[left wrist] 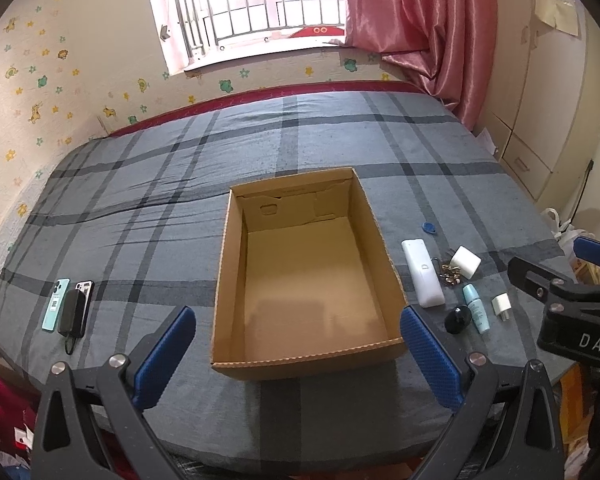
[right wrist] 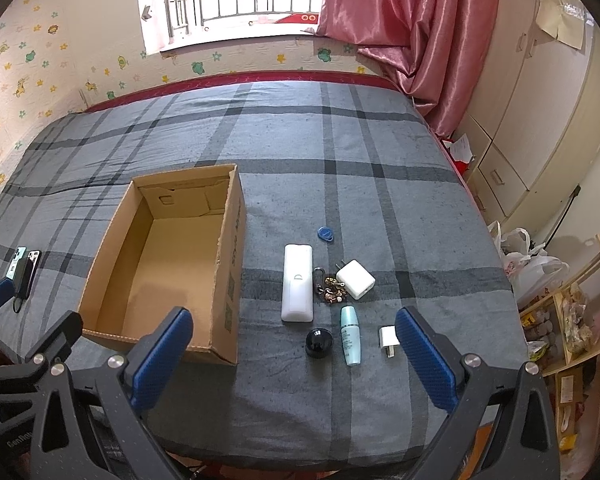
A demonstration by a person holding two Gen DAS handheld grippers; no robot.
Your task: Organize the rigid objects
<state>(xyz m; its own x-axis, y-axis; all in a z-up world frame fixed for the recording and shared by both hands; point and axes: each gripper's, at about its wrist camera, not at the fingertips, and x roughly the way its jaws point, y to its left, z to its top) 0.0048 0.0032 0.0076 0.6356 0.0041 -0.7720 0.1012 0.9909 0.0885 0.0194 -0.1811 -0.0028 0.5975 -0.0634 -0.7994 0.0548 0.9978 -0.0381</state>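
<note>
Hard to read: the small tangle between the white remote (right wrist: 297, 282) and the big white charger (right wrist: 355, 279) looks like a brass keychain cluster (right wrist: 331, 289), details too small to tell. Print on the cardboard box (right wrist: 231, 264) side wall is illegible. Two phones (left wrist: 69, 305) at the bed's left edge have a dark pack and cable on top, so their faces are partly covered. In the left wrist view the right gripper's body is cut off at the frame edge, and in the right wrist view only a finger and some frame of the left one show.

Left gripper (left wrist: 298, 356): jaws spread wide, nothing between them. It hovers over the near edge of the bed (left wrist: 140, 184), and the box's near wall sits between its fingers.

Right gripper (right wrist: 294, 358): jaws also spread wide, holding nothing. Ahead of it, framed between its fingers, are the black round object (right wrist: 319, 343), teal bottle (right wrist: 350, 335) and small white plug (right wrist: 388, 340), side by side in a row, none touching the pads. The remote, keychain cluster and big charger are further out. A blue tag (right wrist: 324, 234) lies beyond them, alone.

The box is open-topped and flat on the plaid cover, left of the item cluster, with bare cardboard inside and no contents. All the loose items are on the bed outside it.
</note>
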